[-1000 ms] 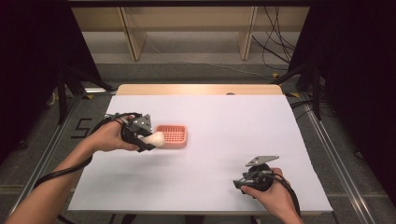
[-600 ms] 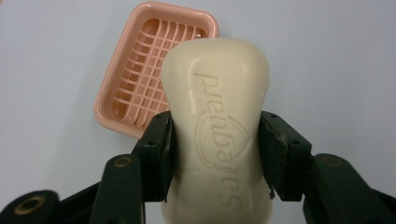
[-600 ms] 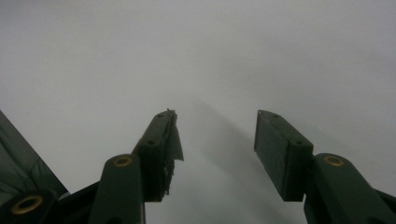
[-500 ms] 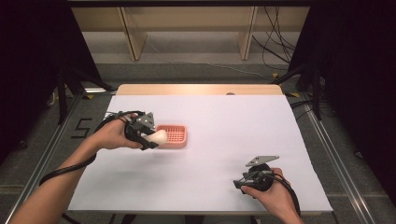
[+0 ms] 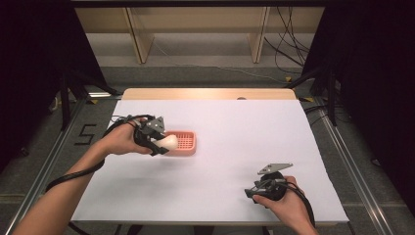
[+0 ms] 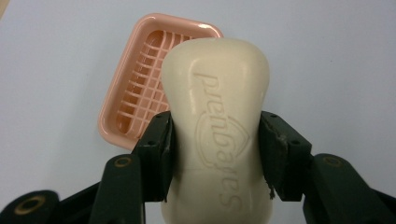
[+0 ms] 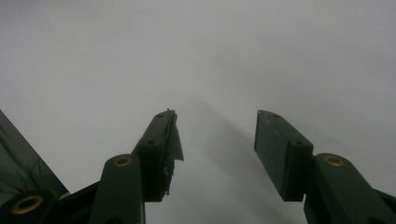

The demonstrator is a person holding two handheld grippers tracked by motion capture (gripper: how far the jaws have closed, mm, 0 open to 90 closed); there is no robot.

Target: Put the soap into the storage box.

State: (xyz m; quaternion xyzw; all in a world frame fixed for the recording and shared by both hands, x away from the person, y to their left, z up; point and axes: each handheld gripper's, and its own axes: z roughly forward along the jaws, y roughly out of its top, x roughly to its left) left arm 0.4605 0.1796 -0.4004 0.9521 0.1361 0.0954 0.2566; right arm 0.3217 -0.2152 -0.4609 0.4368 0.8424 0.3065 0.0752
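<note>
A cream bar of soap [image 6: 217, 126] with raised lettering sits clamped between the jaws of my left gripper [image 6: 215, 154]. In the high view the soap [image 5: 170, 142] hangs over the left end of a pink slatted soap dish [image 5: 185, 143], and my left gripper [image 5: 159, 143] is held by a hand at the table's left. The left gripper view shows the dish [image 6: 135, 93] lying behind and below the soap. My right gripper [image 5: 250, 193] rests low near the table's front right, held by the other hand. Its jaws stand apart over bare white surface in the right gripper view [image 7: 215, 140].
A white sheet [image 5: 230, 147] covers the table, with a wooden strip [image 5: 205, 94] along its far edge. Metal rails run down both sides. Cables trail from each gripper. Shelving legs and loose cables stand on the floor beyond the table.
My left gripper with the soap has shifted slightly to the right, closer over the dish. The right gripper has stayed where it was.
</note>
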